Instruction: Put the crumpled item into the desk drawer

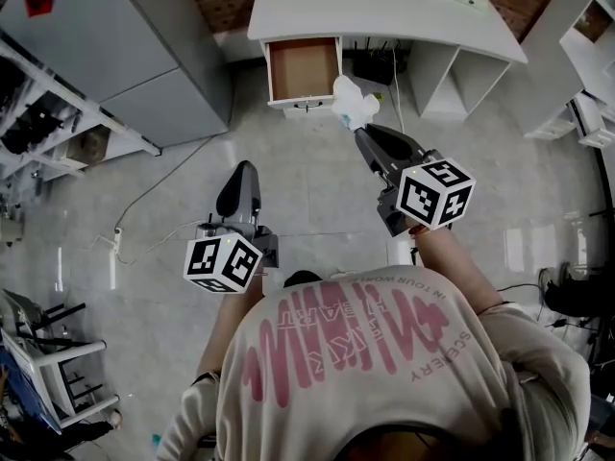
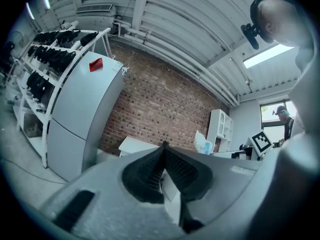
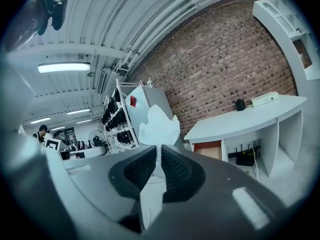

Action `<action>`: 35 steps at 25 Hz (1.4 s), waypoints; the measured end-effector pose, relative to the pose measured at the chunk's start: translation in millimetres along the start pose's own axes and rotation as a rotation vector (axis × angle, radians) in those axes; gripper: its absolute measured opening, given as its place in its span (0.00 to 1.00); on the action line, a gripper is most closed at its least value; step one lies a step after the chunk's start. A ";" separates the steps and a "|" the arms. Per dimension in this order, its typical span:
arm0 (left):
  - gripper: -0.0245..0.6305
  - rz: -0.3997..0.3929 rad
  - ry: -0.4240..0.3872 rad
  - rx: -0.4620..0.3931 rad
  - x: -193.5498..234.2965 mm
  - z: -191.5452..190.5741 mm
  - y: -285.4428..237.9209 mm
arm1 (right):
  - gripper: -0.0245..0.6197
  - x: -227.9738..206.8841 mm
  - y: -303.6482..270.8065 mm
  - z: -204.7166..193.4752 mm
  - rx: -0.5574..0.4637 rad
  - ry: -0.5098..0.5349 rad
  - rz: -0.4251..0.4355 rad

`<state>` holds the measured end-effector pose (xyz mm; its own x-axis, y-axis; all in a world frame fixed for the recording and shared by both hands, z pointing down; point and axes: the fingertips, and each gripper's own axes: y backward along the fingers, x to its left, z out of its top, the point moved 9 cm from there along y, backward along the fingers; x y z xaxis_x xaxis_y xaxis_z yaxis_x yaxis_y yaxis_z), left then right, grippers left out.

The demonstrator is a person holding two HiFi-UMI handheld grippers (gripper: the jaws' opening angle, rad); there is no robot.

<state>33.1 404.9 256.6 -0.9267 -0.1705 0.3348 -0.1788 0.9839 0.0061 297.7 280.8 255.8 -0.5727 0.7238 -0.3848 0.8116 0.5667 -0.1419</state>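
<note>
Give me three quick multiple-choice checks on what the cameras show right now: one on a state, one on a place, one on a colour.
1. The drawer of the desk is:
A. open
B. shut
C. lifted out

2. The crumpled item is:
A. inside the drawer
B. pinched in the right claw
C. lying on the desk

3. The desk top is:
A. black
B. white
C. green

Answers:
1 A: the head view shows the drawer pulled out, with its brown inside bare.
2 B: the right gripper view shows the claw closed on the item, which is held in the air short of the drawer.
3 B: the desk top looks white in both the head view and the right gripper view.
</note>
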 end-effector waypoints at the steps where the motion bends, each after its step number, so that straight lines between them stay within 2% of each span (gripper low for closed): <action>1: 0.04 0.006 0.010 0.022 5.5 -4.2 -1.4 | 0.11 -3.6 -5.7 -5.0 0.009 -0.013 -0.005; 7: 0.04 0.028 0.079 0.105 44.6 -24.4 -3.5 | 0.11 -11.7 -45.6 -36.4 0.090 -0.087 -0.018; 11: 0.04 -0.006 0.114 0.142 79.4 -29.0 -28.8 | 0.11 -14.2 -82.3 -42.1 0.117 -0.095 -0.053; 17: 0.04 -0.100 0.051 0.166 130.6 2.9 -82.6 | 0.11 -22.5 -141.3 -28.0 0.095 -0.114 -0.128; 26: 0.04 -0.174 0.075 0.158 210.7 43.5 -139.5 | 0.11 -16.2 -218.5 -3.4 0.029 -0.104 -0.200; 35: 0.04 -0.222 0.047 0.168 236.1 55.4 -169.0 | 0.11 -18.5 -243.0 2.1 0.002 -0.105 -0.251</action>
<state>-173.8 195.3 282.4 -0.8431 -0.3742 0.3862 -0.4314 0.8994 -0.0703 111.3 128.9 295.4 -0.7413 0.5158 -0.4294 0.6456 0.7228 -0.2465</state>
